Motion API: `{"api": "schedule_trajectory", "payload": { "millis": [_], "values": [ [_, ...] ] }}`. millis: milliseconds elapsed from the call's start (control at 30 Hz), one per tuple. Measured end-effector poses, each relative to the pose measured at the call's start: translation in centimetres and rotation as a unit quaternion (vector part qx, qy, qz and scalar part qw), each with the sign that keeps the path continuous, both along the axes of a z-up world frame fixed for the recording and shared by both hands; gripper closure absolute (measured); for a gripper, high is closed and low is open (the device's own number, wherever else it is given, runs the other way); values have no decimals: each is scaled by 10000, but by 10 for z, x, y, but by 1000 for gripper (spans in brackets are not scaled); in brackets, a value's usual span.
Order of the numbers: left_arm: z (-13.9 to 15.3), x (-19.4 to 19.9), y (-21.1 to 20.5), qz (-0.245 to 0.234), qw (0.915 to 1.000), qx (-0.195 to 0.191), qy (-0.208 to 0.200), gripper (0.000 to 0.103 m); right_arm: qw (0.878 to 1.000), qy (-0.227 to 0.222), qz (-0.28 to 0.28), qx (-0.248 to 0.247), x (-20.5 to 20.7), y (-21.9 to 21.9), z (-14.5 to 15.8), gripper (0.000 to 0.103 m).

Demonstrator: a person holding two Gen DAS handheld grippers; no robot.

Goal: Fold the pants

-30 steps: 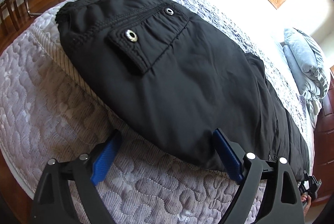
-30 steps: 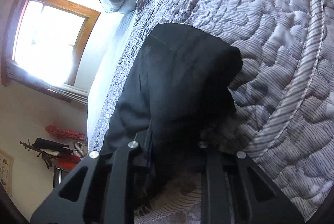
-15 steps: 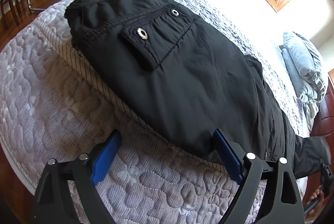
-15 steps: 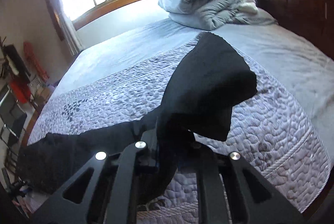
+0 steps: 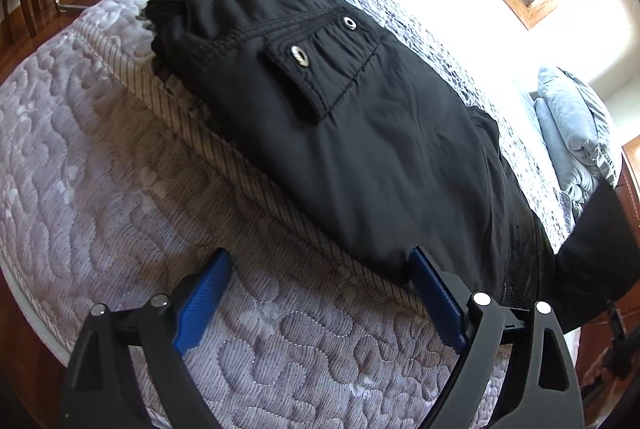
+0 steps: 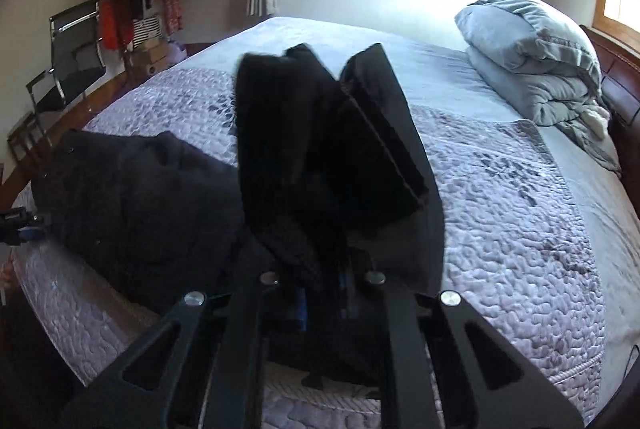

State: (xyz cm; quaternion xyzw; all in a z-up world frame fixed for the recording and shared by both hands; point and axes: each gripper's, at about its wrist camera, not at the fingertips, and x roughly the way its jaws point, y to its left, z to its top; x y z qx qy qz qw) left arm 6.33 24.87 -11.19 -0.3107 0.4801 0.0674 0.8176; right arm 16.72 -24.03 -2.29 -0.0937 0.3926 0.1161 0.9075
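Between the clenched fingers of the right gripper (image 6: 324, 293) hang the leg ends of the pants (image 5: 360, 133), limp and light; the left gripper (image 5: 320, 293) gapes empty beside their seat edge, the better hold.

Bare quilt (image 6: 520, 213) beside pants (image 6: 336, 157); duvet (image 6: 532, 57) beyond.

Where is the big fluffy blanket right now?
In the right wrist view the folded grey blanket sits at the upper right, on the bed by the dark wooden headboard, beyond the lifted black pants.
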Motion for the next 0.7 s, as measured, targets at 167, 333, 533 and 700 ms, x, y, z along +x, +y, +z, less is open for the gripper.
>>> {"api": "schedule_trajectory", "payload": {
  "millis": [167, 333, 533, 700],
  "values": [
    [1, -6, 3, -3, 10000, -15, -16, 12, 9980, 476, 381, -192, -4, 36, -44, 94],
    [1, -8, 3, -25, 10000, 1, -23, 11, 9957, 607, 482, -498, -12, 54, -79, 91],
    [0, -6, -1, -19, 10000, 53, -25, 9, 9962, 719, 409, -272, -7, 56, -86, 88],
    [0, -4, -4, -68, 10000, 45, -27, 8, 9898, 827, 796, -845, -20, 70, -82, 52]
  ]
}}
